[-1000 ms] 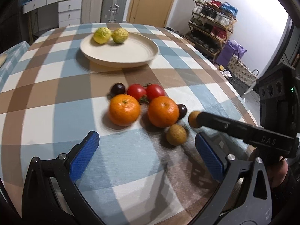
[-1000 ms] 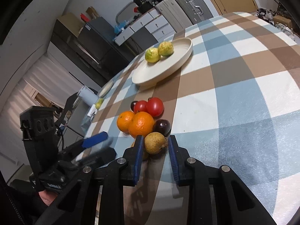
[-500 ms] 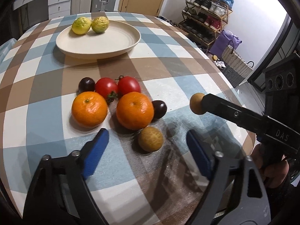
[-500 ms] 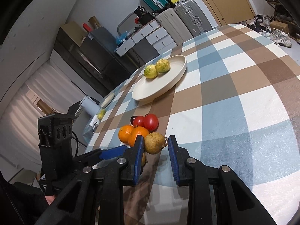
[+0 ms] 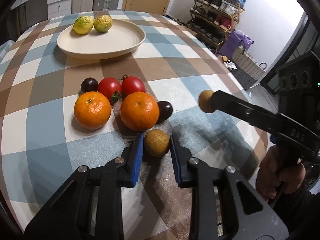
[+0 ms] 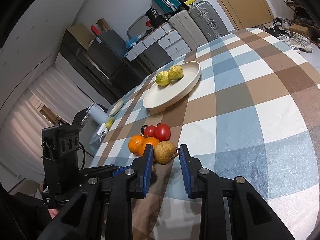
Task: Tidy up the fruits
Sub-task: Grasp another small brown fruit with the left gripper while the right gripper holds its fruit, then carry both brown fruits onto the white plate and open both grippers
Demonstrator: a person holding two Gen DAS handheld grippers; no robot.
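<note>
Two small brown fruits are in play above a checked worktop (image 5: 200, 46), with a cream plate (image 5: 128, 46) holding two yellow-green fruits (image 5: 83, 25) well beyond. The left gripper (image 5: 156, 147) straddles one brown fruit on the cloth (image 5: 157, 145), which lies between the blue pads (image 5: 139, 156) near their tips, just in front of an orange (image 5: 139, 111); the jaws stand narrowed around it, and whether they press it yet cannot be told. The right gripper (image 6: 165, 154) carries the other brown fruit in the air (image 6: 165, 152), clear of the cloth; the left pad touches it, a sliver of gap shows by the right pad, so the hold looks light but real. Both fruits appear small, light and round, with a thin, rough skin that should grip well yet could bruise or crack under hard pressure. The widest girth, taken squarely between the pads, looks the safest hold, since a round fruit can roll or pop free if pinched off-centre.
</note>
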